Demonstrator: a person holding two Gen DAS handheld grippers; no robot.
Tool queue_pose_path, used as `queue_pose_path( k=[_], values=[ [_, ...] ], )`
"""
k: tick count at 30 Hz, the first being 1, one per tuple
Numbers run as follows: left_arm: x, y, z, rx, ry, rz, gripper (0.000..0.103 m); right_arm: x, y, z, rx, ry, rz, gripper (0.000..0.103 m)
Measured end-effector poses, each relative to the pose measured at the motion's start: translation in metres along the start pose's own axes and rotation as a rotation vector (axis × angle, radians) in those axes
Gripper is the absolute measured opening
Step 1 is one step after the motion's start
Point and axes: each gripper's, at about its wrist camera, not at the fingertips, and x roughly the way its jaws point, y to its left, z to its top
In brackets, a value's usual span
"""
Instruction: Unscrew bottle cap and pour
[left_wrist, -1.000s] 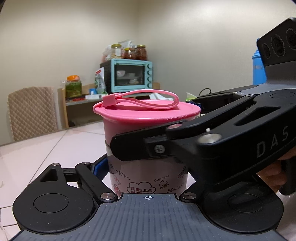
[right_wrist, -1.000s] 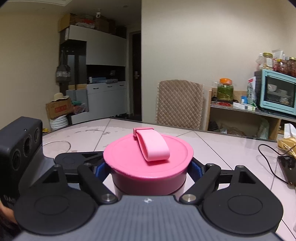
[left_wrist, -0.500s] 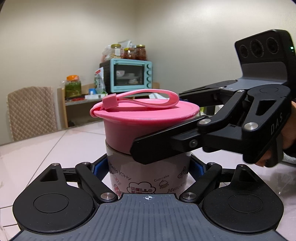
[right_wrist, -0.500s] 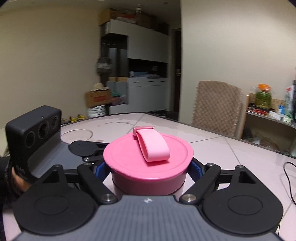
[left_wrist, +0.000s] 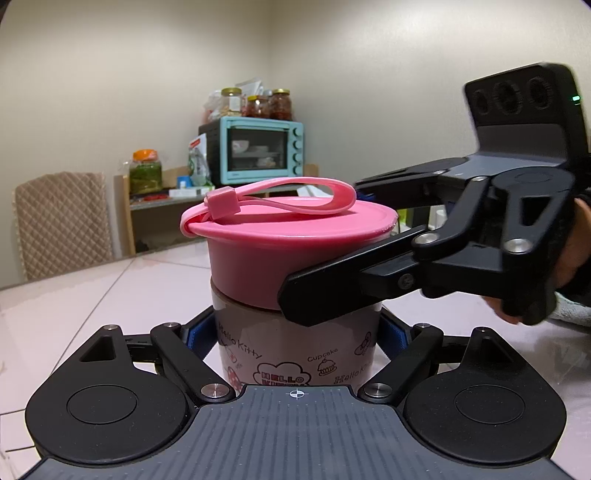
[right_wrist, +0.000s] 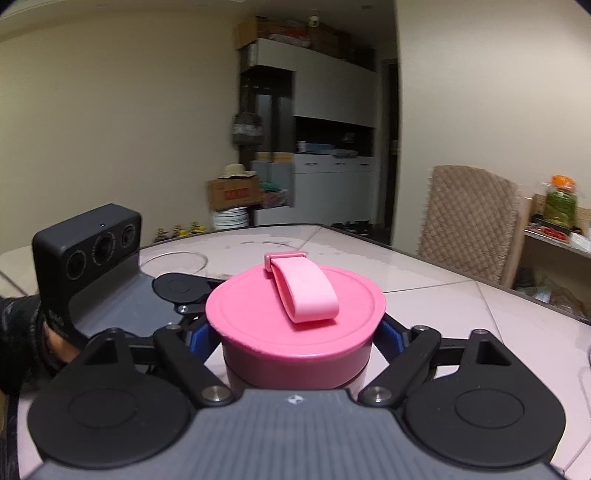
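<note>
Gripping the bottle (left_wrist: 295, 354) low on its printed body, the left gripper (left_wrist: 295, 334) has its blue pads (left_wrist: 195, 334) pressed against both sides, while the right gripper (right_wrist: 295, 332) is clamped on the pink cap (right_wrist: 295, 314). The bottle stands upright on the table (left_wrist: 74, 302), close in front of both cameras.

The left wrist view alone shows the body: pale, with "Hello Kitty" and "Cupcake" lettering and small cartoon prints. It also shows the right gripper from outside, reaching in from the right with one black finger (left_wrist: 332, 295) laid across the cap's lower edge, and part of the holding hand (left_wrist: 569, 254) at the right border. A teal oven (left_wrist: 258, 149) with jars on top stands on a far shelf, and a quilted chair (left_wrist: 61, 221) sits at the far left.

The right wrist view looks down on the cap's flat round top and its strap (right_wrist: 301, 286), a lighter pink loop lying across it. Here the left gripper's camera housing (right_wrist: 88, 251) appears at the near left, held by a dark-sleeved hand (right_wrist: 33, 343). Cabinets (right_wrist: 325, 122) and a cardboard box (right_wrist: 234, 192) fill the far room.

The cap is wide, glossy and deep, overhanging the body, and it sits slightly tilted in the left wrist view.
</note>
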Motion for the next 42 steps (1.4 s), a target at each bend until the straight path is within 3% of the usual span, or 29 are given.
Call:
queue_pose_path(
  k=[4, 13, 26, 29, 35, 42],
  values=[
    [0.000, 0.001, 0.000, 0.000, -0.001, -0.001, 0.090, -0.011, 0.022, 0.002, 0.035, -0.018, -0.106, 0.097],
    [0.000, 0.001, -0.001, 0.001, -0.001, -0.002, 0.090, -0.005, 0.053, -0.004, 0.104, -0.046, -0.329, 0.097],
    [0.000, 0.001, 0.000, 0.001, -0.001, -0.003, 0.090, 0.020, 0.051, -0.013, 0.194, -0.032, -0.454, 0.094],
    [0.000, 0.002, 0.000, 0.001, -0.001, -0.003, 0.090, 0.024, 0.050, -0.014, 0.215, -0.035, -0.444, 0.086],
    [0.000, 0.002, 0.000, 0.001, -0.001, -0.004, 0.090, 0.023, 0.046, -0.016, 0.188, -0.045, -0.416, 0.085],
    [0.000, 0.002, 0.000, -0.001, -0.001, -0.003, 0.090, 0.014, 0.017, -0.017, 0.110, -0.035, -0.216, 0.085]
  ],
)
